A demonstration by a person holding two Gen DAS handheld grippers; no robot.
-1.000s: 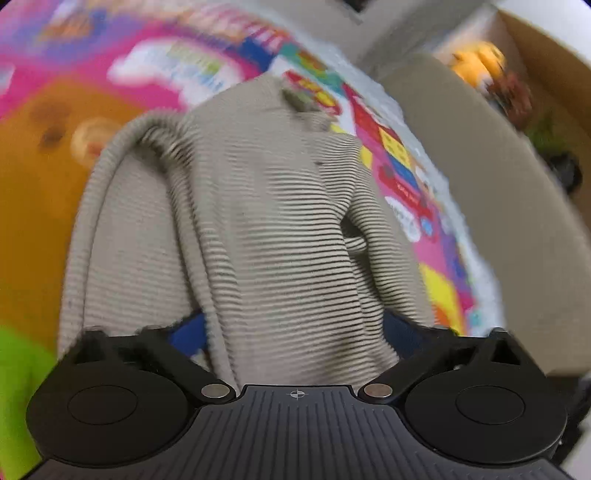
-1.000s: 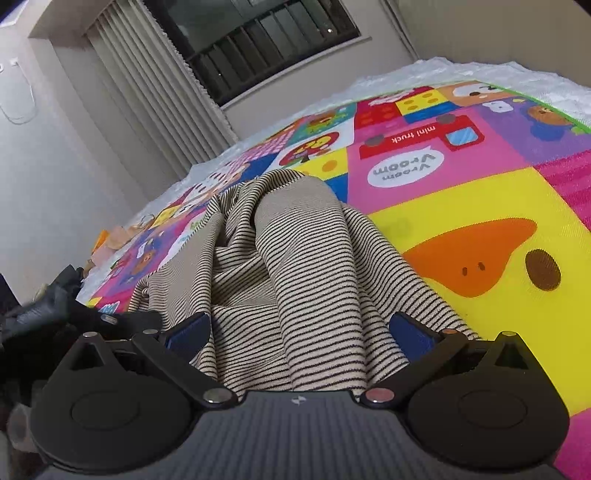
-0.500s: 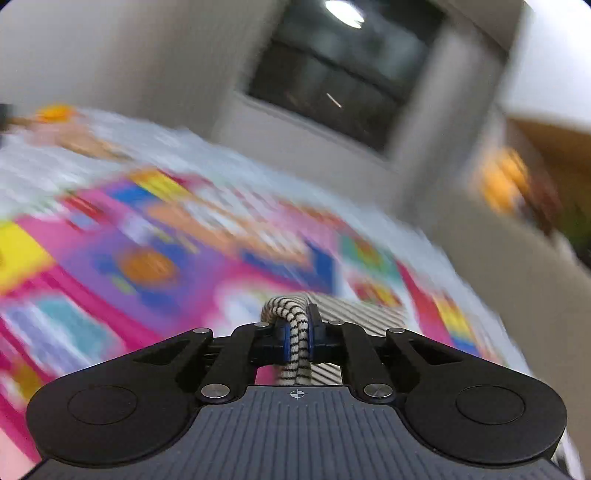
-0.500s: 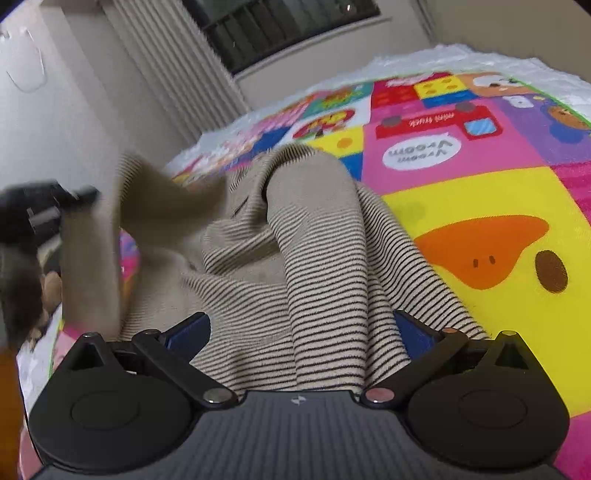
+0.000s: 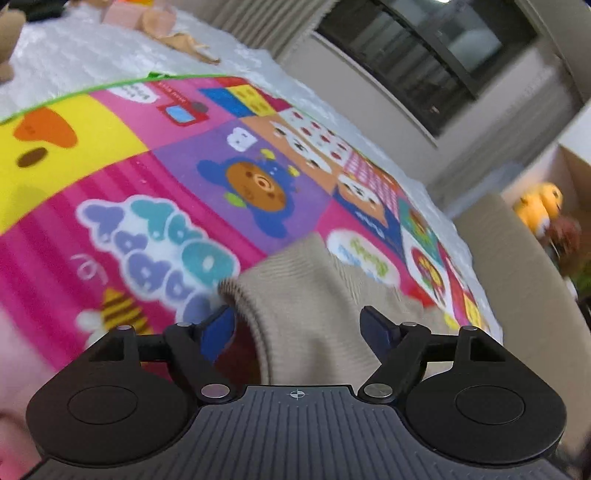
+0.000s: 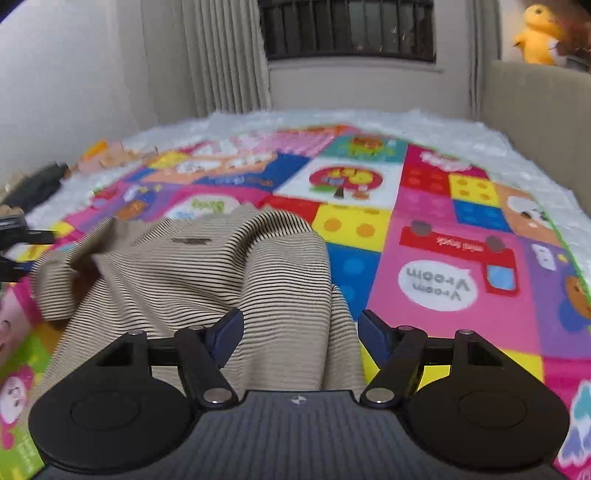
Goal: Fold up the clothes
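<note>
A beige sweater with thin black stripes (image 6: 207,280) lies rumpled on the colourful play mat (image 6: 443,236). In the right wrist view my right gripper (image 6: 301,332) hangs over its near part. Its jaws are closing with a fold of striped fabric between them, and a strip of mat shows beside the right pad. In the left wrist view my left gripper (image 5: 299,328) has its jaws opening. A plain beige ribbed part of the sweater (image 5: 314,306) lies between the blue pads (image 5: 218,332), which do not press on it.
The mat lies on a white quilted cover (image 5: 74,62). A beige padded wall (image 5: 517,280) runs along one side, with yellow plush toys (image 6: 535,33) above it. Small peach clothes (image 5: 166,29) lie at the mat's far side. Curtains (image 6: 221,59) and a barred window stand behind.
Half a second ago my left gripper was shut on a striped fold held up; now its jaws are apart and the fabric lies on the mat. The right jaws have narrowed and the view has rolled.
</note>
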